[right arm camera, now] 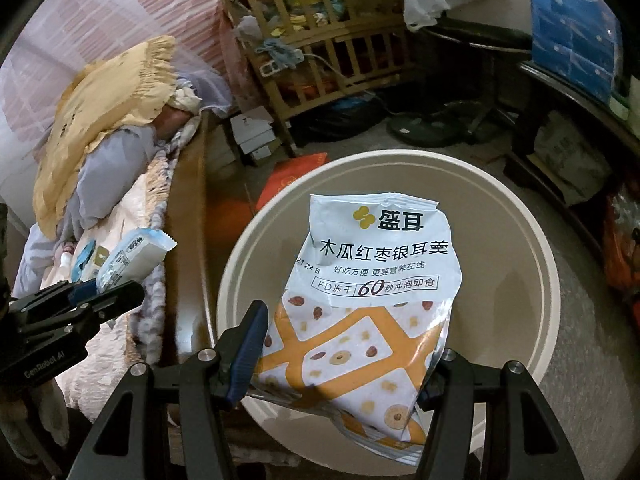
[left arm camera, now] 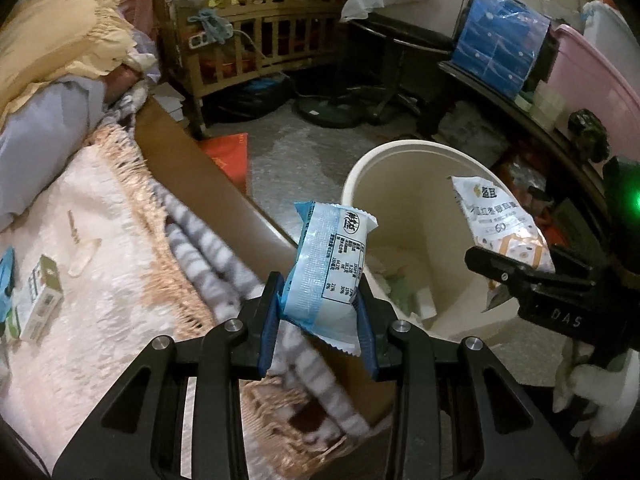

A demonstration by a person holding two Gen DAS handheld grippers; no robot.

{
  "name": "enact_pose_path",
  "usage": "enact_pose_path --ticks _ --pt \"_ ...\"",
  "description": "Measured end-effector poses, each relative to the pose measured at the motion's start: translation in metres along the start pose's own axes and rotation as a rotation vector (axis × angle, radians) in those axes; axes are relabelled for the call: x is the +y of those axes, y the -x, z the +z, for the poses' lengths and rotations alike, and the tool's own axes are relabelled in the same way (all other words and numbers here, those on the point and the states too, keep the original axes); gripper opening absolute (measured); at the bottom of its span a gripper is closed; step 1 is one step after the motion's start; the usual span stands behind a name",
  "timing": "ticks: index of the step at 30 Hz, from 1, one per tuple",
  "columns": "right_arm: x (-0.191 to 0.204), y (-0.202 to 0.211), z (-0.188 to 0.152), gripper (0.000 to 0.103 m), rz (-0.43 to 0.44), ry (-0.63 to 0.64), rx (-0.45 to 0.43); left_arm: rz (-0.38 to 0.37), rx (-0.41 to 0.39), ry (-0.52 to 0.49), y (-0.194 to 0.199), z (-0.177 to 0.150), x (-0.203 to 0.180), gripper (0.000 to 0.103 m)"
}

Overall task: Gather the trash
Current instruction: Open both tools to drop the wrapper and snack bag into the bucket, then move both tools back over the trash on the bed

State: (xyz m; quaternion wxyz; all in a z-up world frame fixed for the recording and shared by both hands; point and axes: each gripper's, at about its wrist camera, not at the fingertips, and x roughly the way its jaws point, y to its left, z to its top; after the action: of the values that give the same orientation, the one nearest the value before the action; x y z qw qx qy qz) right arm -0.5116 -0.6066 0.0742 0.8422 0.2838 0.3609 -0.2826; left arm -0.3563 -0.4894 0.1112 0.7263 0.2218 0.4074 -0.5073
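Your left gripper (left arm camera: 320,312) is clamped on a blue snack wrapper (left arm camera: 328,268) just beside the cream bin (left arm camera: 400,152), over its bed-side rim, while your right gripper (right arm camera: 340,352) pinches a white-and-orange food pouch (right arm camera: 360,300) right above the bin's open mouth.

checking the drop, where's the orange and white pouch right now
The orange and white pouch is clamped in the right tongs, directly above the open cream bin.
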Motion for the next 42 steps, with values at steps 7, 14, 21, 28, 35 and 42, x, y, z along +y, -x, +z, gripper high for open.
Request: enact_pose_path --ticks 7,14,21,28,35,42 --pt "-0.012 -0.002 -0.002 0.059 -0.020 -0.026 -0.005 -0.029 0.012 -0.010 -0.015 0.006 -0.013 0.032" --pt "-0.024 -0.004 -0.004 0.059 -0.038 -0.048 -0.002 -0.058 0.015 -0.016 -0.024 0.011 -0.022 0.032" --pt "-0.032 -0.007 -0.004 0.059 -0.043 -0.071 0.010 -0.107 0.017 -0.007 -0.030 0.016 -0.026 0.032" --pt "-0.039 -0.005 -0.003 0.078 -0.056 -0.119 -0.006 -0.191 0.018 0.035 -0.029 0.018 -0.025 0.052" --pt "-0.037 -0.006 -0.004 0.078 -0.056 -0.104 -0.001 -0.158 0.014 0.039 -0.020 0.014 -0.018 0.053" --pt "-0.018 -0.006 -0.005 0.078 -0.036 -0.038 -0.013 -0.053 -0.009 0.035 -0.006 0.003 0.003 0.053"
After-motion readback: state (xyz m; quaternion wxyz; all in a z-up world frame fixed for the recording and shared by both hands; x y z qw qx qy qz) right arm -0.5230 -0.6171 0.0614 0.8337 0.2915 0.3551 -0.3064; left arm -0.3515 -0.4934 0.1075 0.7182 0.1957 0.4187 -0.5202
